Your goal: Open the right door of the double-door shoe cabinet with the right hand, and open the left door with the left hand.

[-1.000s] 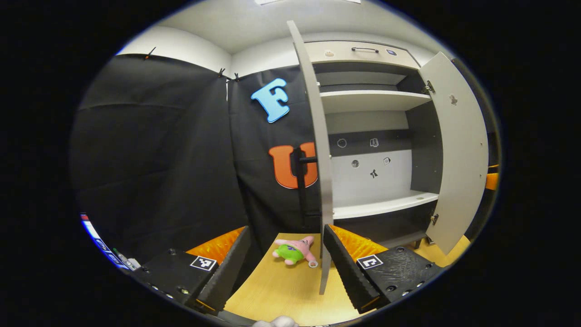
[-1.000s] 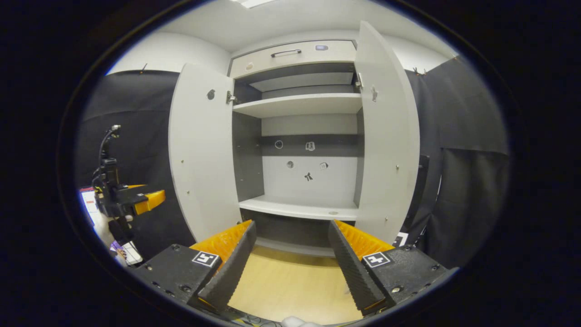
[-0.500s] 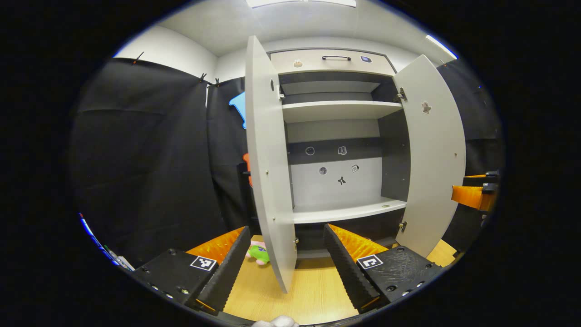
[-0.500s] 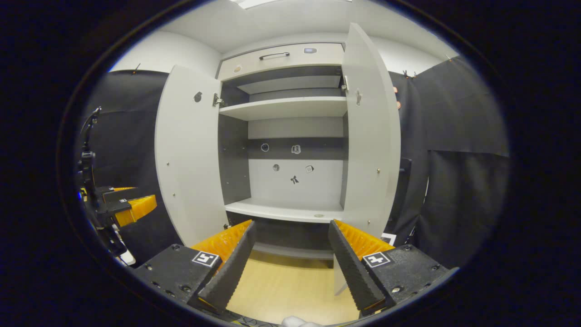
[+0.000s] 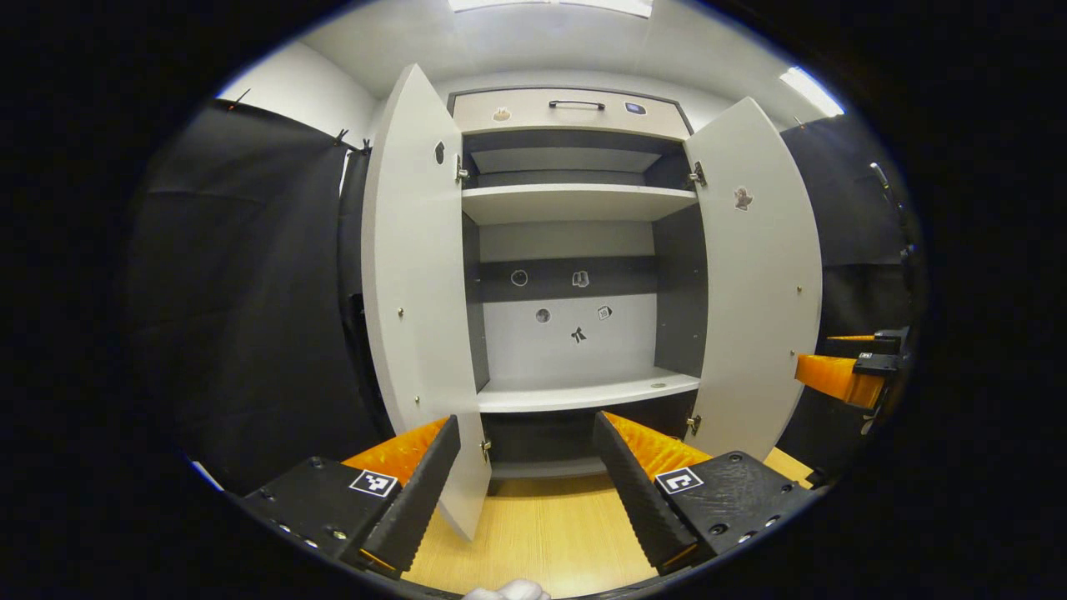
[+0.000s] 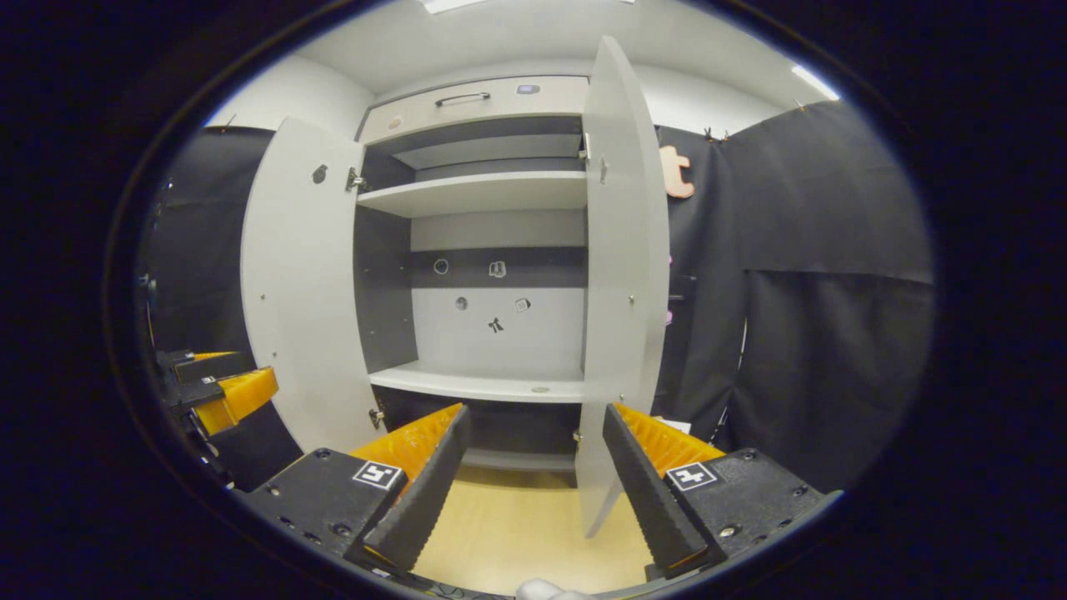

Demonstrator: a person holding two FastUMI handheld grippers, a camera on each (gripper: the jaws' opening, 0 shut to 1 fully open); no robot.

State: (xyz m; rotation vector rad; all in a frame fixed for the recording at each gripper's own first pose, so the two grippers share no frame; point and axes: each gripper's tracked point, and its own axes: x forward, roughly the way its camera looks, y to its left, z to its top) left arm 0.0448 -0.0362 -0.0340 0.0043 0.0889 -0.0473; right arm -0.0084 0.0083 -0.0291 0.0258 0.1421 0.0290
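Doors of the shoe cabinet (image 5: pixel 575 250) stood swung wide, left door (image 5: pixel 413 292) and right door (image 5: pixel 763 283) flanking bare shelves, while the left tongs (image 5: pixel 525 492) and right tongs (image 6: pixel 533 492) hung spread apart, pinching nothing, above the wooden floor (image 5: pixel 542 542).

The shoe cabinet (image 5: pixel 575 108) is showing smooth, matt board – its left door (image 5: pixel 413 292) and right door (image 5: pixel 763 283) looking like pale laminate, with small metal hinges (image 5: pixel 696 174). The floor (image 5: pixel 542 542) is showing light wood grain. The booth's wall (image 6: pixel 834 317) is hanging as matt cloth.
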